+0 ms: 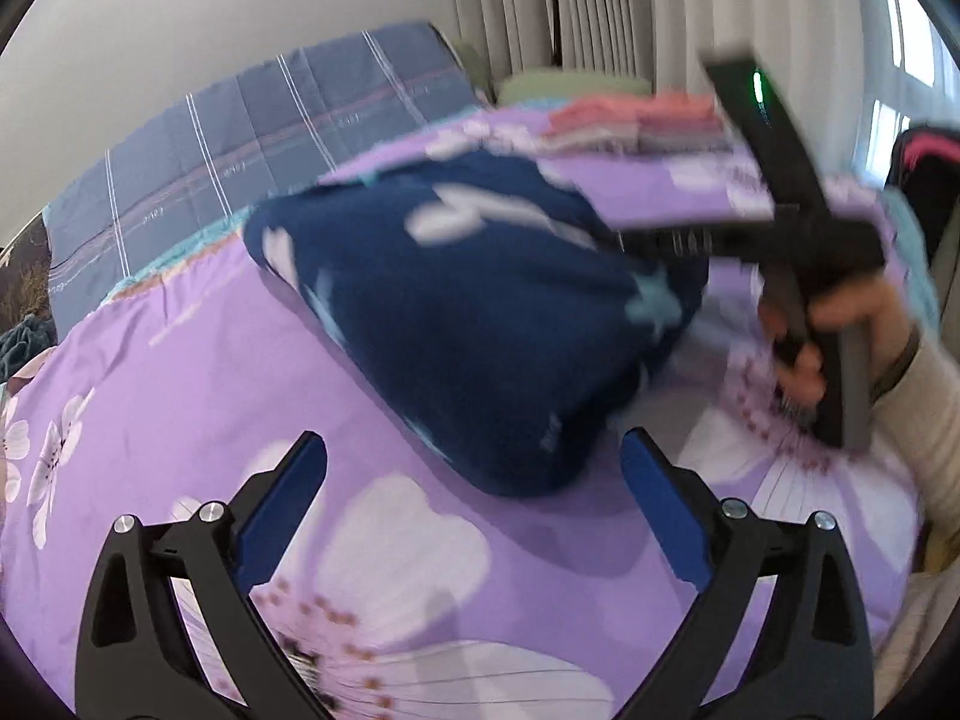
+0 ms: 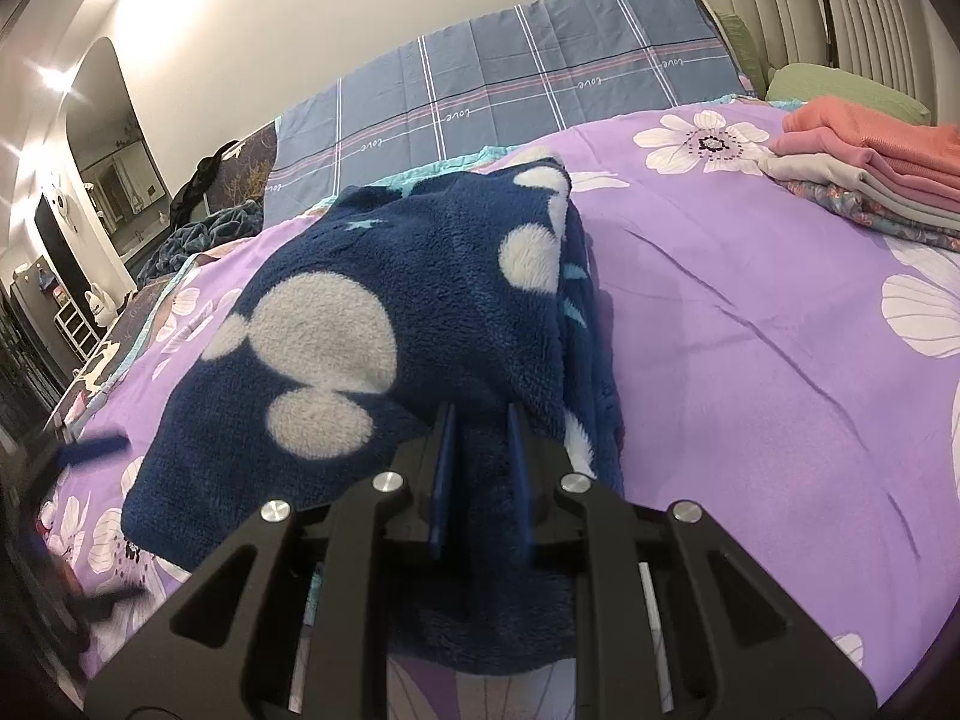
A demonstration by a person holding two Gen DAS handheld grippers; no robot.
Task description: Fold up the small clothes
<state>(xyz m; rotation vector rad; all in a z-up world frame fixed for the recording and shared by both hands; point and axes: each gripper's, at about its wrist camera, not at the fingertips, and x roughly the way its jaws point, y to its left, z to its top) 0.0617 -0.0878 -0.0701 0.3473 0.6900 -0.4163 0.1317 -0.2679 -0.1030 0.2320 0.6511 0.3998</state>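
Fleece garment (image 2: 384, 324) lies on purple floral bedspread (image 2: 750, 330) near curtains (image 1: 600, 0).

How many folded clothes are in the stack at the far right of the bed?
4 visible: coral top, pink beneath, grey, floral at the bottom. More may be hidden.

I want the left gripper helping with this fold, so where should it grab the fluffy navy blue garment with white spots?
Probably the near rounded corner of the fluffy navy garment, approached head-on. It bulges between the open left gripper fingers; the right gripper clamps the opposite edge.
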